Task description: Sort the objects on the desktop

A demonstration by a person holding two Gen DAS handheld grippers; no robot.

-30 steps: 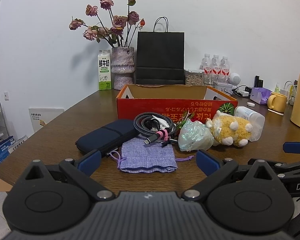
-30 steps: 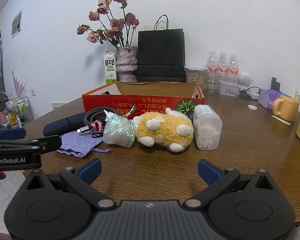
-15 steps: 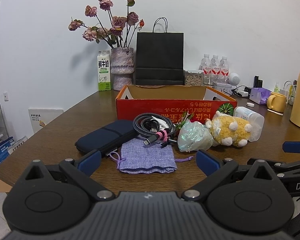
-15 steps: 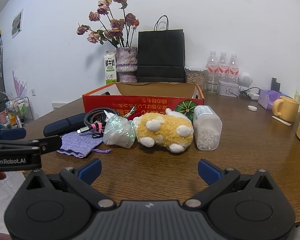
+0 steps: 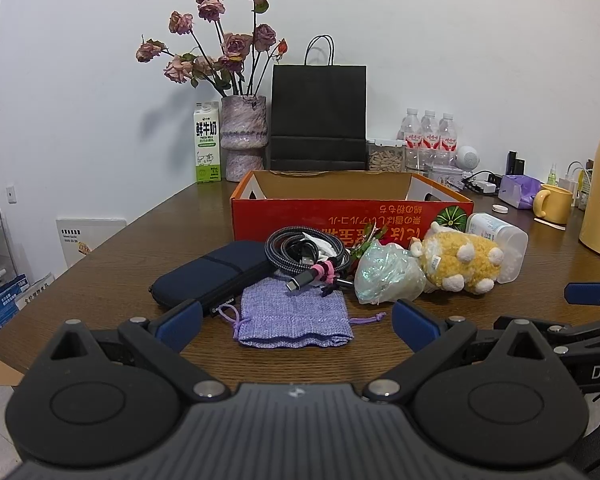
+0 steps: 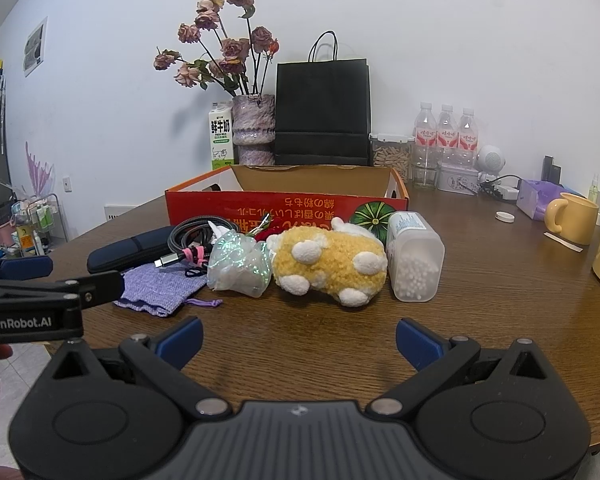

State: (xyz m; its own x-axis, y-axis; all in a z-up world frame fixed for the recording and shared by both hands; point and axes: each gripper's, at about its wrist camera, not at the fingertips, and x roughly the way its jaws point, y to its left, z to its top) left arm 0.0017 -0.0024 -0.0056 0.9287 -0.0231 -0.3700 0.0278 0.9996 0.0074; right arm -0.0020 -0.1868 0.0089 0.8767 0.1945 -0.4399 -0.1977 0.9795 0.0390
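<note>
Both spread wide and empty: left hand-held gripper (image 5: pixel 296 322) low over the near edge of the brown wooden table (image 5: pixel 132 256), blue-padded fingers (image 5: pixel 179 319) flanking a lilac knitted drawstring pouch (image 5: pixel 294 314) without touching it; right hand-held gripper (image 6: pixel 298 338) likewise above bare wood, short of the row of objects. Lined up in front of an open red-orange cardboard box (image 5: pixel 350 218): dark navy zipped fabric case (image 5: pixel 210 274) at the left, coiled grey braided cable with pink ties (image 5: pixel 306 254) lying partly over the case and the pouch, crinkled iridescent plastic bag (image 6: pixel 240 264) next, then a yellow plush toy with white spots (image 6: pixel 330 264) pressed against the bag, and a clear plastic jar of white beads (image 6: pixel 416 258) on its side, touching the toy. Behind the box, by the wall: black paper bag (image 5: pixel 318 114), purple vase of dried roses (image 5: pixel 244 142), milk carton (image 5: pixel 208 146). Off to the right, a yellow mug (image 6: pixel 574 218).
</note>
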